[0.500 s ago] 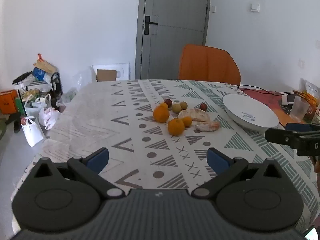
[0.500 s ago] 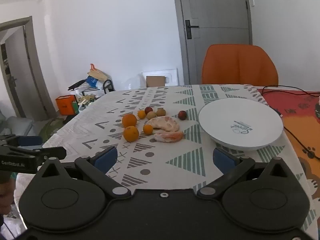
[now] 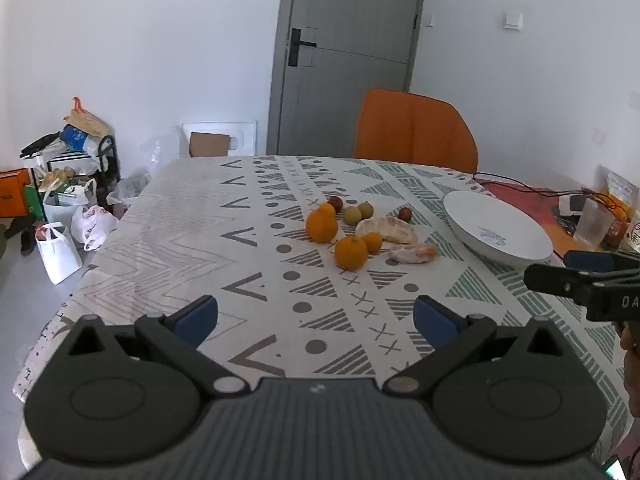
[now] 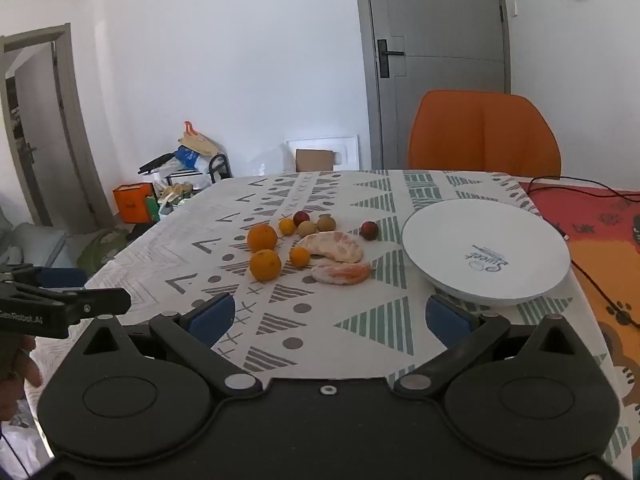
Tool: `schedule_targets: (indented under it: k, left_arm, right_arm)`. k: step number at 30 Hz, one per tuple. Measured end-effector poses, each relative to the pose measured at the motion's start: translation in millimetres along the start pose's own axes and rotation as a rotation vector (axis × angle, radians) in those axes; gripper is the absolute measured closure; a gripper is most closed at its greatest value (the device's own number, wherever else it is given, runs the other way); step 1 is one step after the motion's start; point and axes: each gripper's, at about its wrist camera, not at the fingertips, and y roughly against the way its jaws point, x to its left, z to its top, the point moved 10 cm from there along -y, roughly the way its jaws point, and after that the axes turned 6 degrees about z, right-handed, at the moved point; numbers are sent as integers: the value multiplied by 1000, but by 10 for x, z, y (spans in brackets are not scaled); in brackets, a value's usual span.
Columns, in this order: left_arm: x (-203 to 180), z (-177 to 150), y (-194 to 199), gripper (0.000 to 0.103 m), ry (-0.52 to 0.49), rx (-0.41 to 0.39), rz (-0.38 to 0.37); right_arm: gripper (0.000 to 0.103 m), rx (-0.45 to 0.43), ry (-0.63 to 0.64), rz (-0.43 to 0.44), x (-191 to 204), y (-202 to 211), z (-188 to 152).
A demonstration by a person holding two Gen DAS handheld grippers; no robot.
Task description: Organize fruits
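Observation:
A cluster of fruit lies mid-table: two large oranges [image 3: 351,252] [image 3: 321,227], small oranges [image 4: 299,256], two green-brown fruits [image 3: 353,215], two dark red plums [image 4: 369,230], and two peeled pomelo pieces [image 4: 334,245] [image 3: 412,253]. An empty white plate [image 4: 486,252] stands to their right; it also shows in the left wrist view [image 3: 496,229]. My left gripper [image 3: 316,317] is open and empty, near the table's front edge. My right gripper [image 4: 327,315] is open and empty, short of the plate and fruit.
The table carries a patterned cloth [image 3: 248,216]. An orange chair [image 4: 482,134] stands at the far side. Cables and a red mat [image 4: 592,208] lie to the right, with a plastic cup [image 3: 594,224] and packets. Bags and boxes [image 3: 60,216] sit on the floor at left.
Both grippers have shifted slightly; the fruit and plate stay where they were. Both stay open.

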Motion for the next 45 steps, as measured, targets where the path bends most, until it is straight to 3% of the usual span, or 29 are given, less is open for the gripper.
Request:
schedule_targets:
  k: [45]
  left_arm:
    - [-28,33,105,0,-14,-44,31]
  right_arm:
    - [0,33,-26,-11,-67,20,-98]
